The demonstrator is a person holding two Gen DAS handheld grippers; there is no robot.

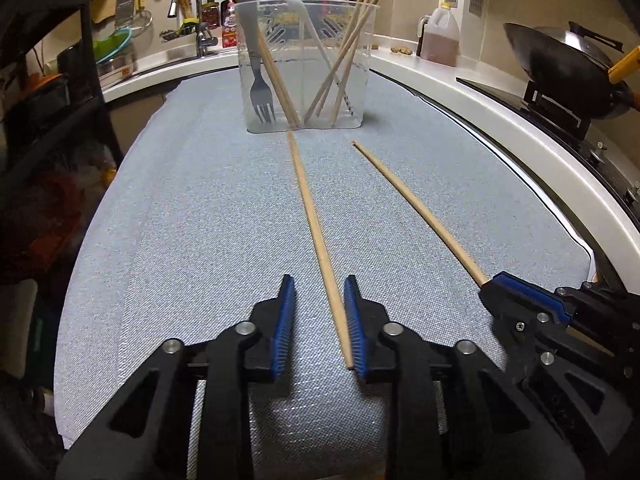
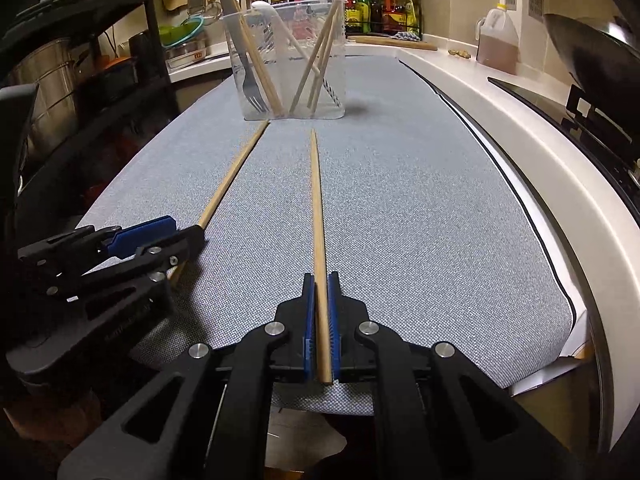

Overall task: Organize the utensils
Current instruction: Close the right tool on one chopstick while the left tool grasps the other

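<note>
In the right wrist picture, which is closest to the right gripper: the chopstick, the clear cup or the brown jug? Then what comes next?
1. Wooden chopstick, between the right gripper pads.
2. Clear plastic cup, ahead on the cloth.
3. Brown liquid jug, far right, on the counter.

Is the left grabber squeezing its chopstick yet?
Apart on one side. The left wrist view shows the left gripper with one chopstick lying against the right pad, while blue cloth shows between it and the left pad.
</note>
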